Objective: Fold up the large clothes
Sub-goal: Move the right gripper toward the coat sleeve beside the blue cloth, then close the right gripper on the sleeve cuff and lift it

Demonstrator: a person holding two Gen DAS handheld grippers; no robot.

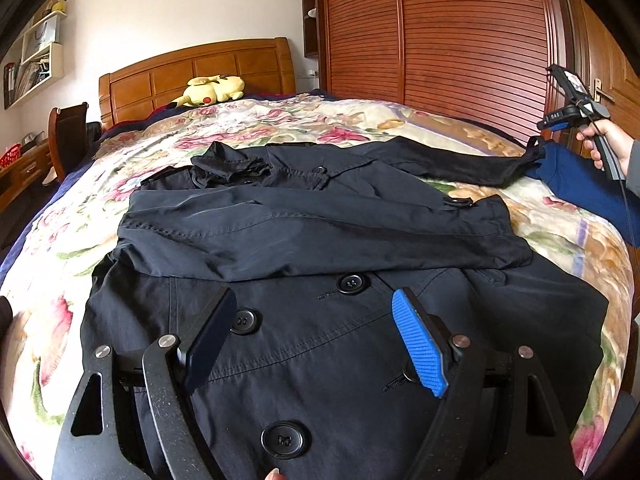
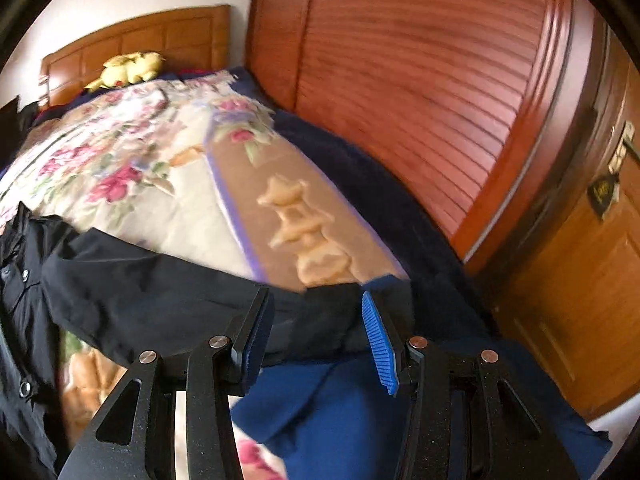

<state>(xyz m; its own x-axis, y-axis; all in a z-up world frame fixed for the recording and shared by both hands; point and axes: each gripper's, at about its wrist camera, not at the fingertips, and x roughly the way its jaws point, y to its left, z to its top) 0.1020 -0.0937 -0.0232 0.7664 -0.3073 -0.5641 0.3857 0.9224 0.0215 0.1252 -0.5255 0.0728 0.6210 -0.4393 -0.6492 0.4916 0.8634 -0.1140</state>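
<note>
1. Left gripper (image 1: 316, 336) hovers over black trench coat (image 1: 320, 344), jaws wide, nothing between them.
2. Coat lies on floral bedspread (image 1: 248, 120), one sleeve (image 1: 460, 160) stretched sideways.
3. Right gripper (image 2: 318, 332) jaws apart, sleeve cuff (image 2: 320, 320) between, unpinched.

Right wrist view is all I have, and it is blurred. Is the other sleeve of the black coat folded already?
Observer: Yes. The folded sleeve lies across the chest of the black coat.
Operator: Where is the left hand-held gripper?
Observer: The left hand-held gripper is open above the front buttons, holding nothing.
Operator: Is my sleeve straight?
Observer: The outstretched sleeve reaches the edge of the floral bedspread.
</note>
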